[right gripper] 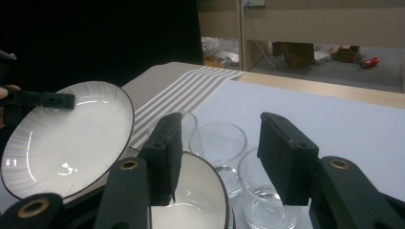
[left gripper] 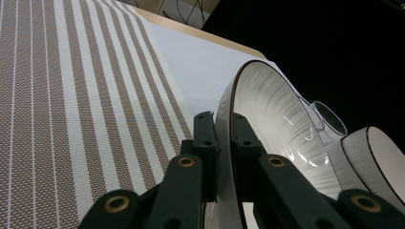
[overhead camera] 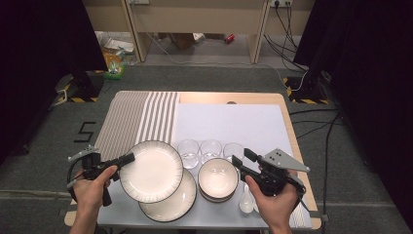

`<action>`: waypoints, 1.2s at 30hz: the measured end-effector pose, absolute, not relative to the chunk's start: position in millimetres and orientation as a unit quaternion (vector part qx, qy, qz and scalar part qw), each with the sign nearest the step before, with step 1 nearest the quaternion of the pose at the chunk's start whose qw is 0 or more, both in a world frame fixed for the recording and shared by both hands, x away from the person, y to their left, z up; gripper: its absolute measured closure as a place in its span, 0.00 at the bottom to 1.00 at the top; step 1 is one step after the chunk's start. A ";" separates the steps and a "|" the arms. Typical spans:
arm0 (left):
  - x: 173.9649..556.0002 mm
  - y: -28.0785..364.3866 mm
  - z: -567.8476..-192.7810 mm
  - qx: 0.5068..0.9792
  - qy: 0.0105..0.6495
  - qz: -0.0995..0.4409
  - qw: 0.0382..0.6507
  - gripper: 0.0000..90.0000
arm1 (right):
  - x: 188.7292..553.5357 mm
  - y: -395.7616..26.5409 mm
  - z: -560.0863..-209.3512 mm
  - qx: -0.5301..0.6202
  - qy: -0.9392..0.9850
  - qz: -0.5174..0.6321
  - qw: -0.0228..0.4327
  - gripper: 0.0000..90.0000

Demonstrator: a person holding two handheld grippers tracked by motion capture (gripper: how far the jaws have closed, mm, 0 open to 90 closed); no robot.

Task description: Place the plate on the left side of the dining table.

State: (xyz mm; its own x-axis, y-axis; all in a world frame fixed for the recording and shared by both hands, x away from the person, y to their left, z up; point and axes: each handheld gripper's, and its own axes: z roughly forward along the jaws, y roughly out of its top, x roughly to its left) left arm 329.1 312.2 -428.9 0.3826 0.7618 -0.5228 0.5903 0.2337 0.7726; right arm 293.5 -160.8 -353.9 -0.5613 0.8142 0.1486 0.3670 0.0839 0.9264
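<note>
The top plate (overhead camera: pixel 152 170) is lifted and tipped above the second plate (overhead camera: pixel 175 204), near the front of the table (overhead camera: pixel 234 97). The left gripper (overhead camera: pixel 127 159) pinches its rim tight. The right gripper (overhead camera: pixel 243 157) hangs by the bowls (overhead camera: pixel 217 179) and glasses (overhead camera: pixel 210 148), jaws apart, holding nothing.

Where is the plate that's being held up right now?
In the high view the lifted plate sits left of centre, its left rim clamped in the left gripper, raised over a second plate and left of the bowls.
</note>
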 end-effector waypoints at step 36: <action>343.4 319.9 -420.9 0.600 0.556 0.076 0.571 0.93 | 302.5 -189.1 -357.3 0.451 0.680 0.524 0.244 0.54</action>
